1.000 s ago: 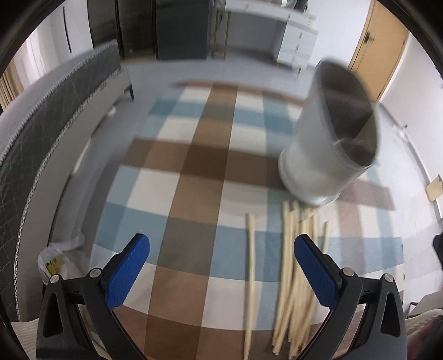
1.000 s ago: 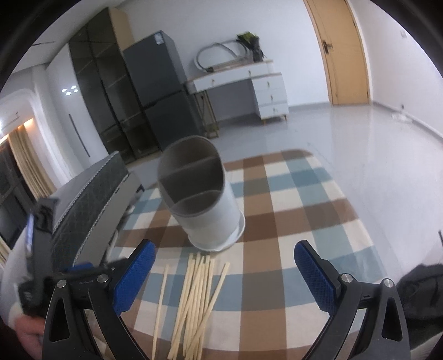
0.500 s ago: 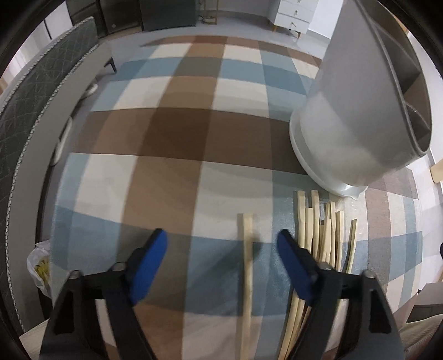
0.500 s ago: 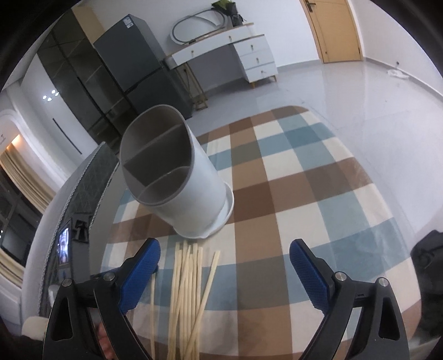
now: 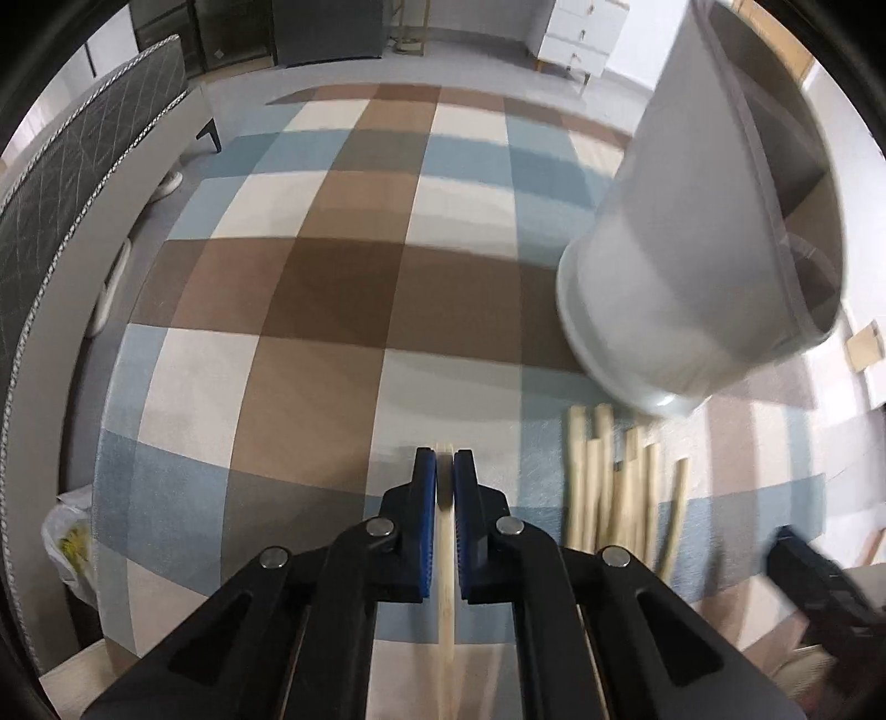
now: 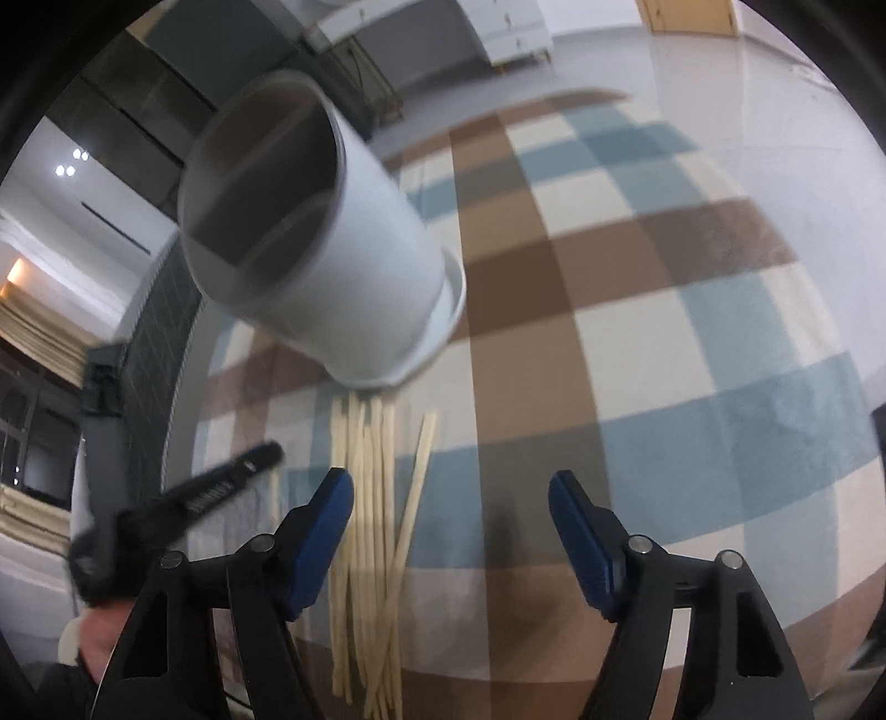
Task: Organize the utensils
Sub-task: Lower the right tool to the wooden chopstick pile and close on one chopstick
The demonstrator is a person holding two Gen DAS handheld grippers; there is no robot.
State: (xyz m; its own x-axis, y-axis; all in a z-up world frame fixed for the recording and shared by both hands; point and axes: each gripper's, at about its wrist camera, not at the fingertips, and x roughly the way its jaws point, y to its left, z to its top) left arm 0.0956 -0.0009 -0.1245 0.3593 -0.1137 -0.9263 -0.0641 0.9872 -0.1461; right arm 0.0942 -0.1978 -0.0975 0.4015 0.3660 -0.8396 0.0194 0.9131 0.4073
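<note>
The left gripper (image 5: 444, 471) has its fingers clamped on a single chopstick (image 5: 446, 609) lying alone on the checked rug (image 5: 310, 310); only its own view shows this. The right gripper (image 6: 449, 501), fingers apart and just closing, hangs over the bundle of chopsticks (image 6: 365, 498), holding nothing. The grey divided holder (image 6: 310, 243) stands just beyond. A grey sofa (image 5: 72, 183) lies left, white drawers (image 5: 581, 33) far off.
</note>
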